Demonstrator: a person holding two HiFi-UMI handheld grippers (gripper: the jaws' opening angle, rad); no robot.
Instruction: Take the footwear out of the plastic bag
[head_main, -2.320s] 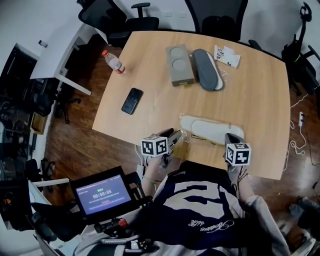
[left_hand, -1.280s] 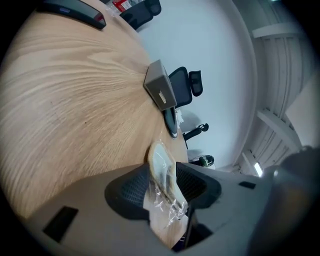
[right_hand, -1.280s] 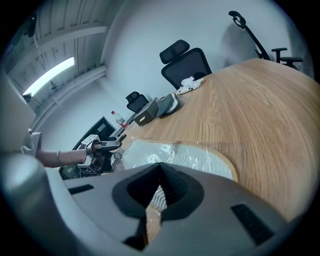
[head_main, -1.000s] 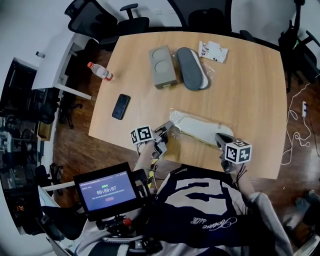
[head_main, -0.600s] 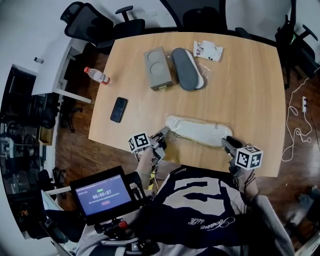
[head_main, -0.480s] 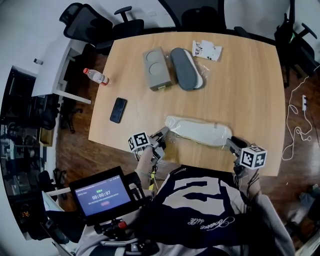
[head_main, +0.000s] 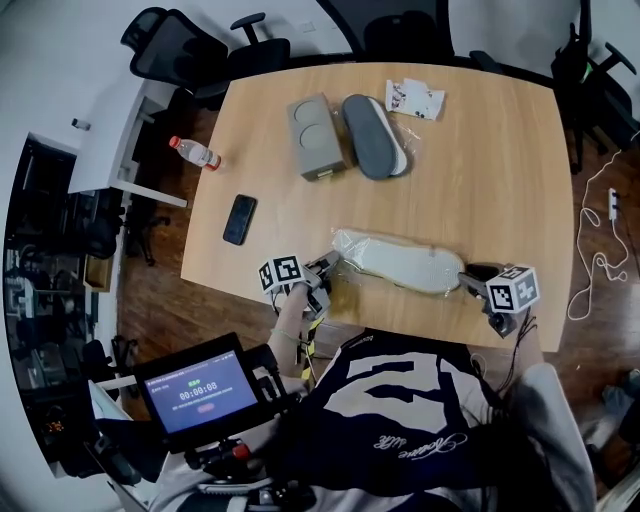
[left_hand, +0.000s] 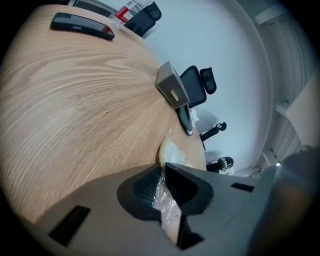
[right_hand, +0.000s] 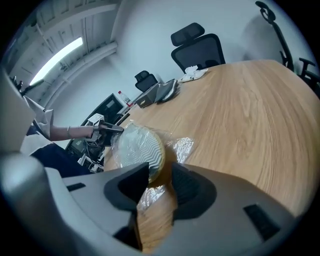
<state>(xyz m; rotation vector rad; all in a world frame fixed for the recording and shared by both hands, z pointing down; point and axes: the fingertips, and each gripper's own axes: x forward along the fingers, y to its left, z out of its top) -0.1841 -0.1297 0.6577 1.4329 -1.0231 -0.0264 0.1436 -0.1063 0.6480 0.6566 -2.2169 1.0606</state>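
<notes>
Head view: a white flat slipper (head_main: 400, 262) lies near the front edge of the pale wooden surface (head_main: 480, 180), sealed all round in a clear plastic bag (head_main: 343, 241). The left gripper (head_main: 327, 269) is at one end of it and the right gripper (head_main: 470, 280) at the other. The footwear is wholly inside the film, so by my reading nothing has been extracted yet. Finding or tearing an opening and drawing the slipper out are both left to do.

The left gripper view shows what the overhead picture cannot: its jaws are nearly together, pinching a crinkled fold of the bag's film (left_hand: 164, 192) between the pads. The right gripper view shows jaws that have just been opening and now stand apart. The bagged end of the slipper, with its wavy ridged sole (right_hand: 137, 149), sits at the gap between their tips, seemingly not clamped.

Only the head view shows the layout farther back: a grey slipper (head_main: 372, 136) beside a grey box (head_main: 311, 136), well apart from the bag.
</notes>
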